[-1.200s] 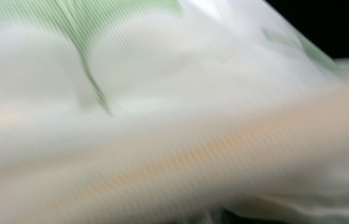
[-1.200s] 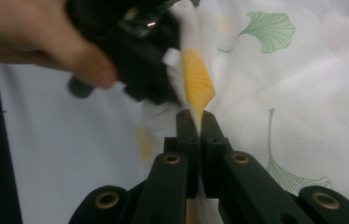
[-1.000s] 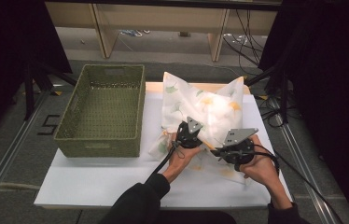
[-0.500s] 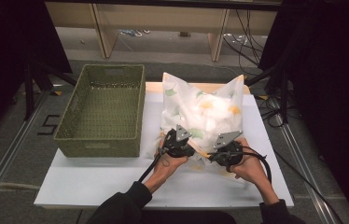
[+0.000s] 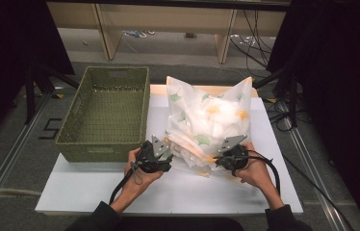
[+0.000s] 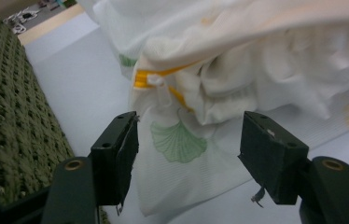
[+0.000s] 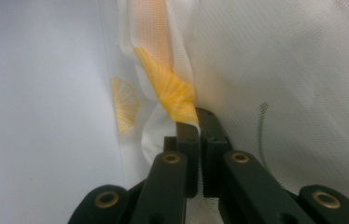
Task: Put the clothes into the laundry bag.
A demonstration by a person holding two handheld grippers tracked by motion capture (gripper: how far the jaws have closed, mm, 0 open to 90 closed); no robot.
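High view: mesh bag [image 5: 209,126] lies lengthwise away, right tongs [image 5: 215,161] pinching it, left tongs [image 5: 168,158] just opened wide.

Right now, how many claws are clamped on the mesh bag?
1. The right claw is shut on the mesh bag at its near edge. The left claw stands open by the bag's zipper end.

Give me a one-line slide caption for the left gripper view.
Left gripper, jaws just opened, facing the white mesh laundry bag beside the green basket.
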